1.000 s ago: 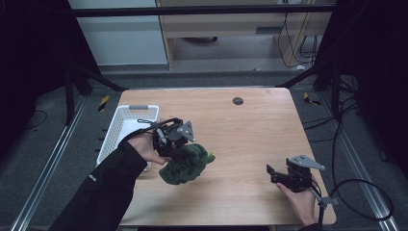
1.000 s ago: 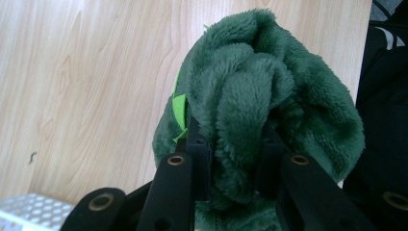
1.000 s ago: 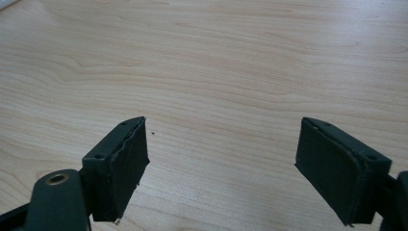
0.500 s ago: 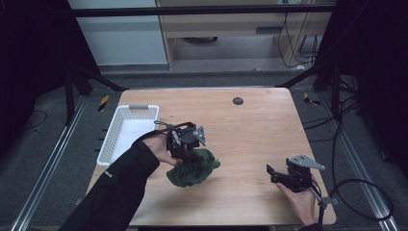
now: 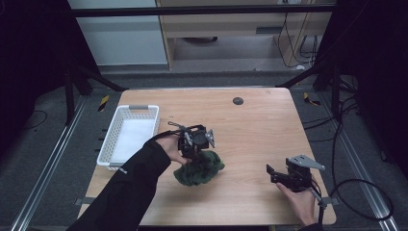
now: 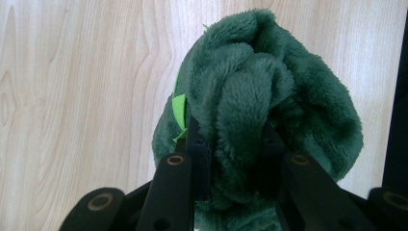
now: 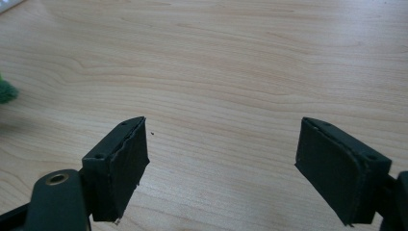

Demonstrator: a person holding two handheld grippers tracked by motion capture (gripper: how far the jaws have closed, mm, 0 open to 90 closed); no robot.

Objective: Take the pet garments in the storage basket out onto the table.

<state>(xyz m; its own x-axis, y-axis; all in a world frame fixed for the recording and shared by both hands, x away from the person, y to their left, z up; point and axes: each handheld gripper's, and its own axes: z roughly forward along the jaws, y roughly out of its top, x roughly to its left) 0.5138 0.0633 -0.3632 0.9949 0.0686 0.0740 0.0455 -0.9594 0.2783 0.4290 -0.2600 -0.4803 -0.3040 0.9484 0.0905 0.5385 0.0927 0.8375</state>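
Observation:
A dark green fuzzy cloth [image 5: 198,168] lies bunched on the wooden table, left of centre. My left gripper [image 5: 194,147] stands over it, pointing down, shut on a fold of the cloth [image 6: 250,110]; a bright green tag [image 6: 179,108] shows at its left side. Both black jaws press into the plush from either side. My right gripper [image 5: 273,174] rests low near the table's front right, held by a hand. Its jaws stand wide open over bare wood [image 7: 221,144] with nothing between them.
A white plastic basket [image 5: 129,134] sits at the table's left edge, beside my left forearm. A small dark round disc [image 5: 237,101] lies near the far edge. Bare wood separates the two grippers. A tip of the green cloth [image 7: 6,91] shows at the right gripper view's left edge.
My left gripper has carried the green cloth rightward and down until it rests bunched on the table. The right gripper has stayed where it was.

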